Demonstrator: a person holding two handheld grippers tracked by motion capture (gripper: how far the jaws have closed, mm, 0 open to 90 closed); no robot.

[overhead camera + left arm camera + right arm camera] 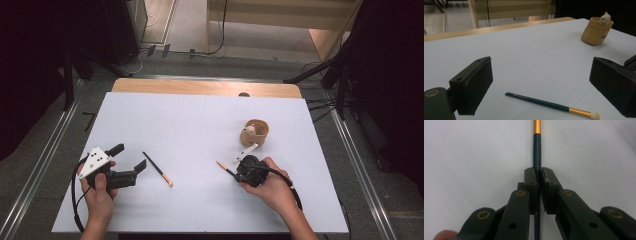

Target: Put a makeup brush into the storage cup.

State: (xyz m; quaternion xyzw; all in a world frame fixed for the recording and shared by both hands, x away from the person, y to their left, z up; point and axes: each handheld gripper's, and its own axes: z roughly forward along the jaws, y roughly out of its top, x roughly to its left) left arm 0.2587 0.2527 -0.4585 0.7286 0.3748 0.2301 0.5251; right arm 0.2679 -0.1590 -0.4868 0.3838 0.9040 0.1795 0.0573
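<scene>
Between the jaws of the right gripper, a dark green brush handle is clamped: both pads press against its sides, and the shaft runs straight along the jaw line. In the right gripper view the handle passes out beyond the jaw tips to a gold ferrule at the top edge, and its near end shows low in the gap between the jaw bodies. In the high view this brush lies low over the white table, pointing away to the left of the right gripper.

The left gripper stands with its jaws wide apart and nothing pressed between them. A second brush lies flat on the table just ahead of them, within the span of the open jaws, bristle tip toward the right jaw, touching neither.

Farther out, a tan pouch with a small figure on its rim stands upright, well apart from the left gripper and near the right one.
</scene>
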